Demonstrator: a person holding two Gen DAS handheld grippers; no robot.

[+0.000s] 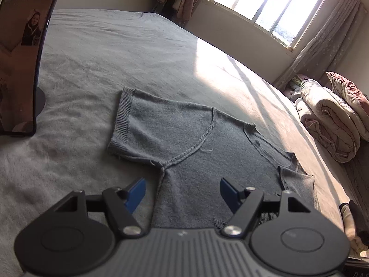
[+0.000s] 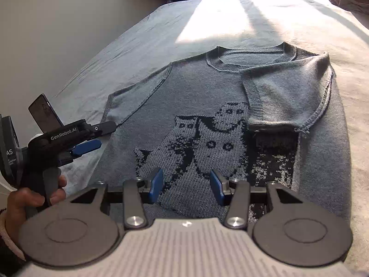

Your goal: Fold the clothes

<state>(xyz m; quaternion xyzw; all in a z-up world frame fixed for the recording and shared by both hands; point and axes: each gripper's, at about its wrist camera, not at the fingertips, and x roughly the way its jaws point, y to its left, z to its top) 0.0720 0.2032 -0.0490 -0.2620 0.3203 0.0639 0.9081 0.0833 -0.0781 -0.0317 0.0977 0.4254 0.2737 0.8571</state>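
My sweater (image 2: 207, 115) is grey-blue knit with a dark navy pattern of cartoon figures at its centre. My gripper (image 2: 185, 184) has blue fingers on black arms. The sheet (image 2: 288, 23) at 12 o'clock is pale grey.

Black tool (image 2: 185, 184) — blue fingertips (image 2: 156, 184), silver screws, ribbed grey housing.

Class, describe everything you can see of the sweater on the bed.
The sweater is a grey-blue knit with ribbed crew neck and cuffs, and a dark knitted figure pattern on the chest. It lies flat on the bed. One short sleeve is folded across the chest, seams showing; the other lies spread out. Neither open gripper touches it.
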